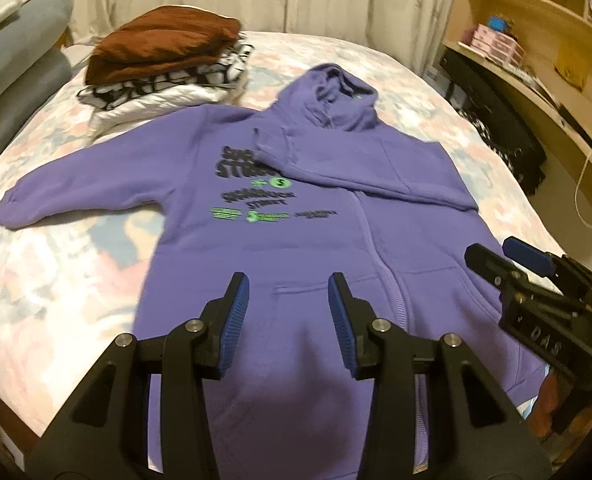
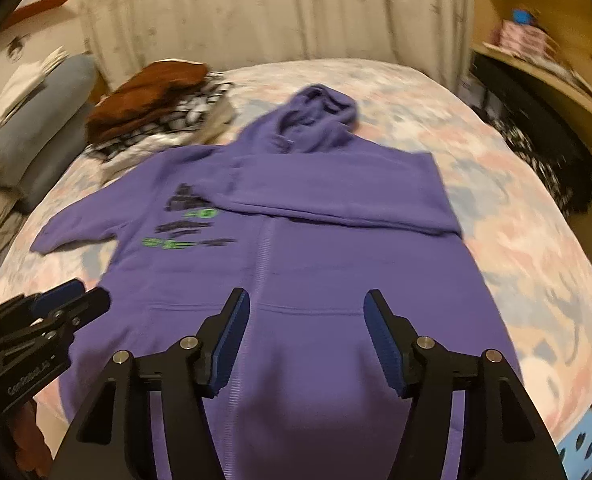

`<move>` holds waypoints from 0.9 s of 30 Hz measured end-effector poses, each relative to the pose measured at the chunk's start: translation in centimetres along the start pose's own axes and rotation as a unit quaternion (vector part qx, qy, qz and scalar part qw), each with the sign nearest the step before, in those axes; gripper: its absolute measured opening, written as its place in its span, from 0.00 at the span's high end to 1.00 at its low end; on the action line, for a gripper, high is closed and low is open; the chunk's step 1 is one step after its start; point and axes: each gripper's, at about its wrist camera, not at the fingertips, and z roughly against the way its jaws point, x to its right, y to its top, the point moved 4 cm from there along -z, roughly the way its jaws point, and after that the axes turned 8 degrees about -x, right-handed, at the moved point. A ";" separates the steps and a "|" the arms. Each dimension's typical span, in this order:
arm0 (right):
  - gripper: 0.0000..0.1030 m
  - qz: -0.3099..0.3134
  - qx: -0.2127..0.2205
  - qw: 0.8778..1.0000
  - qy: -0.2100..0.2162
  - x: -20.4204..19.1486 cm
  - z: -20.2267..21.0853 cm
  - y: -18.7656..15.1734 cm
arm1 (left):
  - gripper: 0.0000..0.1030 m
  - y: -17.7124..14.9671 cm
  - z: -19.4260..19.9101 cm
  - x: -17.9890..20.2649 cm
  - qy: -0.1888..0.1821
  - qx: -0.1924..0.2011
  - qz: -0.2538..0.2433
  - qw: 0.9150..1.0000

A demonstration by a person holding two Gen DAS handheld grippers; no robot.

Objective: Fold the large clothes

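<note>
Now mid-fold: hoodie (image 1: 296, 216) flat on bed (image 1: 75, 280), hem at near edge, hood toward far edge. One sleeve (image 1: 336, 168) already across chest; other sleeve (image 1: 67, 196) still out toward bed's left edge, likely next. Left tongs (image 1: 289, 312) and right tongs (image 2: 307, 332) both open, empty, above hem pockets, not touching. Folded pile (image 1: 163, 60) at far left corner.

Motion blur is smearing the print on the purple hoodie (image 1: 304, 208), leaving its black and green lettering (image 2: 187, 224) unreadable.

The folded-over sleeve (image 1: 336, 164) is hiding part of that lettering, while the hem is running out past the bottom edge behind the gripper bodies. Shelf (image 1: 536, 40) items are blurring beyond recognition, and the folded clothes pile (image 2: 155, 108) is smearing into vague patterns.
</note>
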 end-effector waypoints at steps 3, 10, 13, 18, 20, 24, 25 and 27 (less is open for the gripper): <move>0.39 0.023 0.010 1.000 0.000 -3.1 0.6 0.7 | 0.63 0.3 0.5 -2.1 0.001 0.006 0.020 1.000; 0.37 0.052 0.022 0.998 0.016 -9.5 0.2 3.5 | 0.59 1.6 0.2 -8.2 0.006 0.010 0.078 0.997; 0.37 0.059 0.025 0.998 0.017 -11.8 -0.9 5.2 | 0.55 2.3 -0.4 -11.3 0.002 0.013 0.107 0.994; 0.36 0.069 0.023 0.997 0.016 -14.5 -4.3 8.1 | 0.46 3.3 -2.0 -17.0 -0.035 0.008 0.163 0.986; 0.36 0.072 0.023 0.997 0.018 -15.6 -5.8 9.1 | 0.46 3.6 -2.7 -19.2 -0.043 0.007 0.186 0.982; 0.36 0.081 0.021 0.996 0.021 -18.3 -9.0 11.1 | 0.46 4.0 -4.5 -24.3 -0.059 0.004 0.236 0.970; 0.36 0.083 0.021 0.996 0.022 -18.8 -9.6 11.3 | 0.46 4.0 -5.0 -25.6 -0.059 0.005 0.247 0.967; 0.36 0.091 0.019 0.995 0.022 -20.2 -11.3 12.2 | 0.46 4.1 -5.8 -27.9 -0.062 0.006 0.266 0.962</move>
